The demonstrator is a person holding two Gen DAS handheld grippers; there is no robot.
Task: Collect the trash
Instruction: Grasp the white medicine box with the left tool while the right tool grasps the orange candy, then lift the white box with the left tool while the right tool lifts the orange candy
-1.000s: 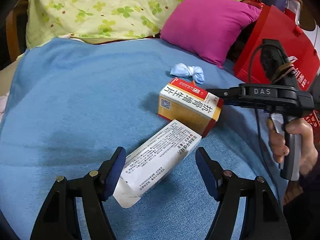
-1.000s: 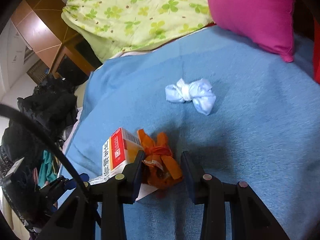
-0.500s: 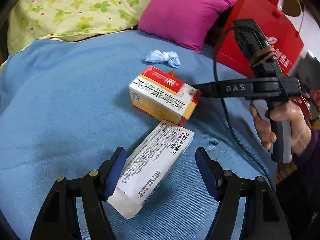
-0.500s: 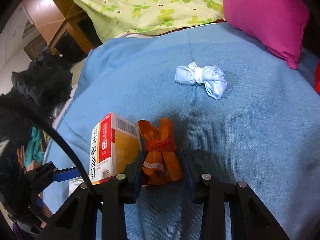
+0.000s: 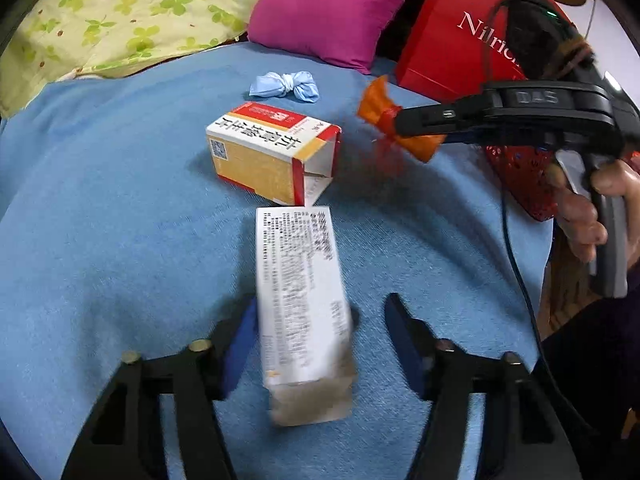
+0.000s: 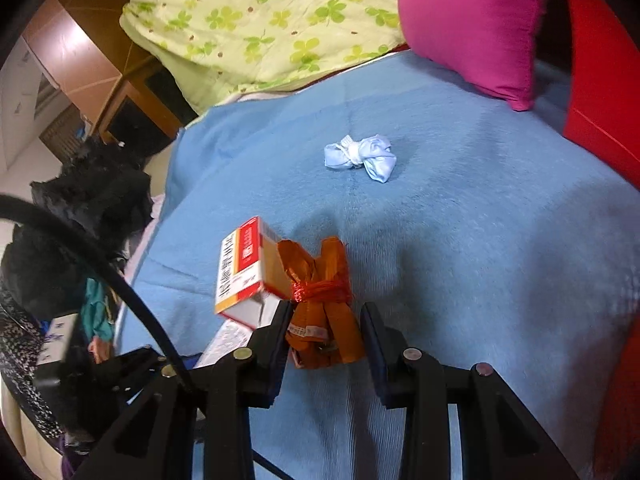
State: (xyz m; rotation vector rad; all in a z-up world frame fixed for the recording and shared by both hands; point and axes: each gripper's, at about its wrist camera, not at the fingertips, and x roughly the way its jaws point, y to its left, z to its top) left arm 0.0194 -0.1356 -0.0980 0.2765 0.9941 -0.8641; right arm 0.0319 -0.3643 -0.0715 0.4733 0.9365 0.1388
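Between your left tongs (image 5: 318,344), on the blue fleece blanket (image 5: 100,208), lies the long white printed cardboard carton (image 5: 302,300). Its long axis runs straight away from you, lined up w/ the fingers, near end poking back past the tips. Jaws are closing now: the blue pad on the carton's left side looks to be touching, the other pad stands apart from it, so no grip yet. Frame's blurry there, so that left contact is prob. but not certain.

Your right tongs (image 6: 324,328) are clamped on the orange wrapper bundle tied w/ red string (image 6: 320,300), and in the left wrist view it hangs clear of the blanket, near the glossy red paper bag (image 5: 448,40).

Left hand is the nearer one for the white carton, no contest. Since it already sits lengthwise in the gap, I'd say just finish the squeeze across its narrow width.

Beyond it: the yellow-and-red cardboard box w/ one end flap open (image 5: 272,152), just past the carton's far end, and the knotted pale-blue plastic wad (image 5: 285,86) farther up, near the magenta cushion (image 5: 340,8).
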